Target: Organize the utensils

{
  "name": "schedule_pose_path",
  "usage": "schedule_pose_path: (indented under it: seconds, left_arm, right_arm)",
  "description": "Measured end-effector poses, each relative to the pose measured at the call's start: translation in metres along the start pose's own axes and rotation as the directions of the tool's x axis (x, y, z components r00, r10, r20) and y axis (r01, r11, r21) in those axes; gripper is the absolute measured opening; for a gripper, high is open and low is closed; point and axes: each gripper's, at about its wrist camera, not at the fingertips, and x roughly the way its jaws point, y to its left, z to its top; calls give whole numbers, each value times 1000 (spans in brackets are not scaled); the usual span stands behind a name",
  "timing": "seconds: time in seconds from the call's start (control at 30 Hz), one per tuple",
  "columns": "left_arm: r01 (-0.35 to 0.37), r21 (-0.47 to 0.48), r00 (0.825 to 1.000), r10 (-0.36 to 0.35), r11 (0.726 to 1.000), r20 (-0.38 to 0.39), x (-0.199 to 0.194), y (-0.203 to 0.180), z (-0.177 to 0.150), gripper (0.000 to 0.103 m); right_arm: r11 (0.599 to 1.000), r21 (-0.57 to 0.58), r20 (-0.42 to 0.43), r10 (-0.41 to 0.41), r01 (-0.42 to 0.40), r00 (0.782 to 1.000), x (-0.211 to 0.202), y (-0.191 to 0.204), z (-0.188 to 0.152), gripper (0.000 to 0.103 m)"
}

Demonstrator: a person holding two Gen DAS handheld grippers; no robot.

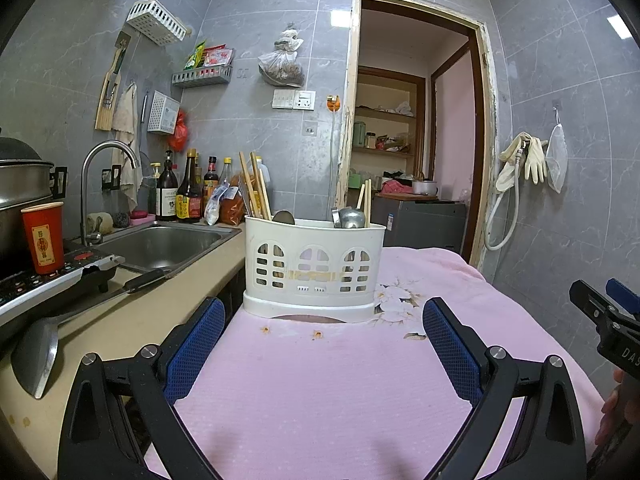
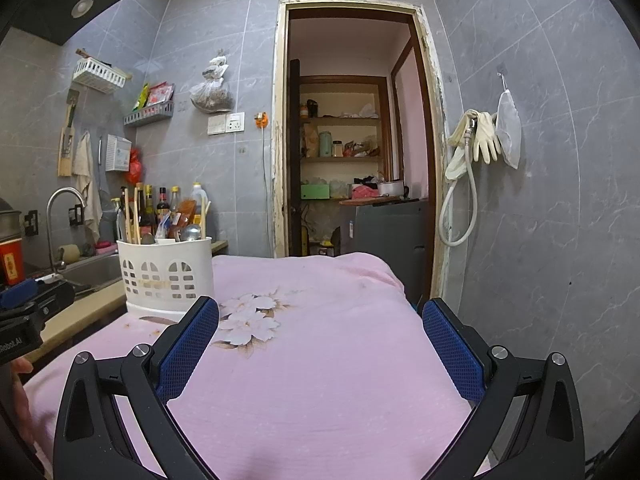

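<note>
Your left tool (image 1: 324, 322) hangs low over the pink cloth (image 1: 320, 392) with its jaws spread wide and nothing between them; the right tool (image 2: 320, 320) sits the same way, wide and empty, just beside it on your right.

Straight ahead of the left tool, a little beyond its fingertips, stands the white utensil caddy (image 1: 314, 266) on the cloth-covered surface. From the right tool it lies ahead and to the left.

The caddy looks like light, thin plastic, so expect it to slide or tip on the soft cloth if you pull hard on what is inside it.

Chopsticks (image 1: 254, 190) lean out of its left end and a second pair (image 1: 366, 200) stands at its right end: stiff, light and thin, likely to roll between the pads, so pinch them on the shaft well above the rim.

The metal spoons (image 1: 352, 218) show only their bowls above the rim. They are smooth and probably slippery; grip across the bowl edge, not its curved face.
</note>
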Motion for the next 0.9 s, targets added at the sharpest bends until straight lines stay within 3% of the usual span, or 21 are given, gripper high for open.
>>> schedule_pose_path:
  seconds: [0.9]
  left_arm:
    - [-5, 40, 1000, 6, 999, -10, 4, 0, -4, 97]
  right_arm:
    - [1000, 3, -8, 4, -4, 1000, 3, 3, -2, 103]
